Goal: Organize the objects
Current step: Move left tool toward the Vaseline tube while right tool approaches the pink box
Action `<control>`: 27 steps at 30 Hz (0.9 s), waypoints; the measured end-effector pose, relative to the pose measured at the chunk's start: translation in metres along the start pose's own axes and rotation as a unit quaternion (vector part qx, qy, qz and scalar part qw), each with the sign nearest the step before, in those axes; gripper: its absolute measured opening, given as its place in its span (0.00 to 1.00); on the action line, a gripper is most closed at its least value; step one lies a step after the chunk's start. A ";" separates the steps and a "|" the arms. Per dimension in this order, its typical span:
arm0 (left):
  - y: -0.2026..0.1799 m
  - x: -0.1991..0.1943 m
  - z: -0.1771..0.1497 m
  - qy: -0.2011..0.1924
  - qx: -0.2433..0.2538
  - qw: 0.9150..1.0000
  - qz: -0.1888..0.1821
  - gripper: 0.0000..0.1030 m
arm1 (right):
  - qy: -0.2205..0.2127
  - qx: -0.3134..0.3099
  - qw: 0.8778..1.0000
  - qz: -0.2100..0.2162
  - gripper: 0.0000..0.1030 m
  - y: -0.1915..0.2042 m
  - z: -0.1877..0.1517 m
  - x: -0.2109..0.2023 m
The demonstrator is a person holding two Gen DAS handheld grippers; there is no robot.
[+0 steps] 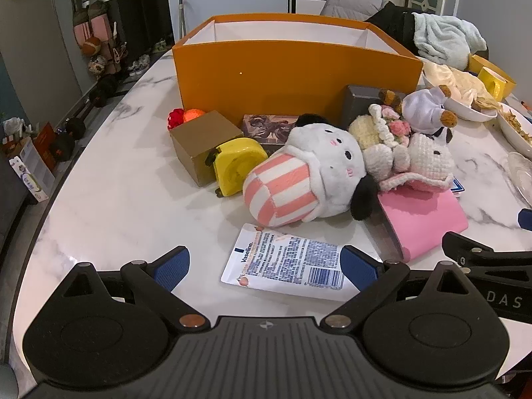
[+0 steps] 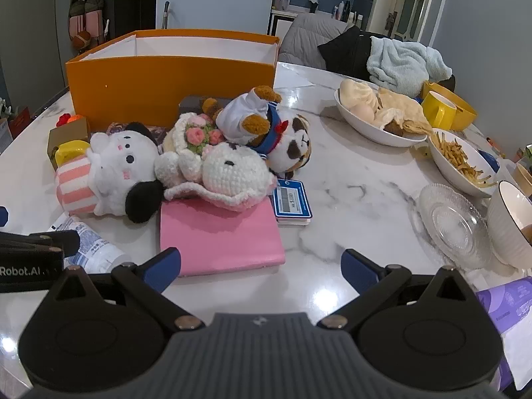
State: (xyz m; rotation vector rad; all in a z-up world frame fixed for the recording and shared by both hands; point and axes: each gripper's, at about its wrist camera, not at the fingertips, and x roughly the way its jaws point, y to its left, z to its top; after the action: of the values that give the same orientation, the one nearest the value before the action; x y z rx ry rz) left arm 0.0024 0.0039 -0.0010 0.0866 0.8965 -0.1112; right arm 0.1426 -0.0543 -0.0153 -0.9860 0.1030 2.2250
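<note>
Two grippers were in view, both with jaws spread wide and nothing pinched. Left gripper [image 1: 264, 267] sat at bottom center of its frame; Vaseline tube [image 1: 286, 264] lay flat on marble table [image 1: 109, 199] between its blue pads, w/ right pad overlapping tube's barcode end; contact could not be confirmed. Right gripper [image 2: 261, 266] sat at bottom center of its frame; pink wallet [image 2: 219, 236] lay just above, near left pad, w/ bare tabletop between the pads.

Counts:
- 3 plush toys in a pile, center frame: striped dog plush [image 1: 306, 179], crochet doll [image 2: 226, 169] resting on the wallet's far edge, sailor dog plush [image 2: 266, 126] behind it.
- 1 orange box [image 1: 292, 76], open-topped, upper center, behind the pile.
- 1 small cardboard box [image 1: 199, 143] and 1 yellow tape measure [image 1: 237, 163], touching, left of the striped plush.
- 1 blue card stack [image 2: 292, 201], just right of the wallet.
- 2 food bowls [image 2: 375, 126], right side, approx. mid-height.

Pose: both grippers pointed fwd and downward toward the tabletop. Left unit's side showed at lower left of right-wrist view.
</note>
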 end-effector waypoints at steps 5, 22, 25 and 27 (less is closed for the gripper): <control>0.002 0.002 -0.001 0.004 -0.004 1.000 0.004 1.00 | 0.002 0.003 1.000 0.001 0.99 -0.002 -0.001 0.001; 0.007 0.010 -0.007 0.018 0.024 0.999 -0.036 1.00 | 0.003 0.019 1.000 0.023 0.99 -0.009 -0.001 0.010; 0.010 0.009 -0.011 0.024 0.020 0.999 -0.034 1.00 | -0.010 -0.007 0.999 0.043 0.99 -0.001 0.005 0.012; 0.015 0.009 -0.011 0.025 0.014 0.999 -0.030 1.00 | -0.020 -0.035 0.998 0.053 0.99 0.008 0.009 0.013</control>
State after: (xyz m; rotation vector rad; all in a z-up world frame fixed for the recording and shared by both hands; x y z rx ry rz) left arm 0.0009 0.0196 -0.0144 0.0881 0.9470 -0.1776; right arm 0.1260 -0.0498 -0.0190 -0.9939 0.0624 2.3585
